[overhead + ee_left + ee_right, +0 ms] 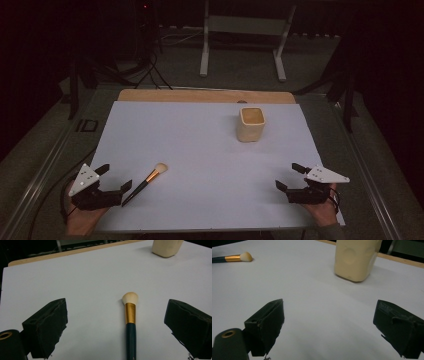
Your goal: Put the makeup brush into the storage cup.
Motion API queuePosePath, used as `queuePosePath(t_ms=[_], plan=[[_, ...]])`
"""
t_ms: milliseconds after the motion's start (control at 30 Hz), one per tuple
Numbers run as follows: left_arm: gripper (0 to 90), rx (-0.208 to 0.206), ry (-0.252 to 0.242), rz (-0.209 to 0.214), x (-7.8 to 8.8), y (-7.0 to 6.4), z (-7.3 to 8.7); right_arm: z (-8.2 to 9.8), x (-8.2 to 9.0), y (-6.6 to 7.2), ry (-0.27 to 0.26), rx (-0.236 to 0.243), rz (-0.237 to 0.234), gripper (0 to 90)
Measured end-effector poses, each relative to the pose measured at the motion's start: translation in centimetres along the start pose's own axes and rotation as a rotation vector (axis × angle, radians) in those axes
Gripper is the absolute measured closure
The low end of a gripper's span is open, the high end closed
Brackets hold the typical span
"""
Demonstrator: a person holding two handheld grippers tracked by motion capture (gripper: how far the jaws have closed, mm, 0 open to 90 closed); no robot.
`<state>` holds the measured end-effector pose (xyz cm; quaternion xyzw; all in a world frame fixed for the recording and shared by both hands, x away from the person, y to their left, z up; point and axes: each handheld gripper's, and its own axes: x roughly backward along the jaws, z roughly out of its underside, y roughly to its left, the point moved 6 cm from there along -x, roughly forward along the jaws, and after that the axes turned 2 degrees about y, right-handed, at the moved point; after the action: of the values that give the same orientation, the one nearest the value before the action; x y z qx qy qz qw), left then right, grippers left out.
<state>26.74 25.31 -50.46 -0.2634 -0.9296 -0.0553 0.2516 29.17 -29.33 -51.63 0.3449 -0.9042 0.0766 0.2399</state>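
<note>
While the makeup brush (pixel 146 179) lay flat on the white sheet (pixel 200 150), the left gripper (pixel 114 177) and right gripper (pixel 291 176) both sat wide apart, clamping nothing.

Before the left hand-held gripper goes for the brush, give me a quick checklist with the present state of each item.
1. Left hand-held gripper open: ok, jaws stand wide apart.
2. Brush lined up between the left jaws: ok, handle runs toward the camera, slightly nearer the right-hand jaw.
3. Brush free of any grip: ok, it lies flat on the white sheet, touched by neither pad.
4. Cup upright, mouth open: ok.
5. Cup empty: cannot tell, its inside is dim.
6. Right hand-held gripper out of the way: ok, open, at the sheet's right edge.
</note>
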Motion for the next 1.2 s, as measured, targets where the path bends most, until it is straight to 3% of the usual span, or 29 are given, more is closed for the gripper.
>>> queuePosePath(t_ms=[267,633,1000,1200], plan=[[6.3,0.015,-0.003,0.014,0.1,0.1,0.0,0.1,-0.1,-0.1,0.018,0.006,0.019,9.9],[7.2,0.021,-0.017,0.018,0.5,-0.1,-0.3,-0.1,0.1,-0.2,-0.004,0.0,0.015,9.8],[8.1,-0.054,0.011,0.04,-0.4,-1.1,-2.2,-0.3,0.4,-0.4,-0.025,-0.005,0.032,9.9],[9.0,-0.075,0.006,0.053,-1.0,-1.6,-3.1,-0.4,0.6,-0.4,-0.037,-0.006,0.04,9.9]])
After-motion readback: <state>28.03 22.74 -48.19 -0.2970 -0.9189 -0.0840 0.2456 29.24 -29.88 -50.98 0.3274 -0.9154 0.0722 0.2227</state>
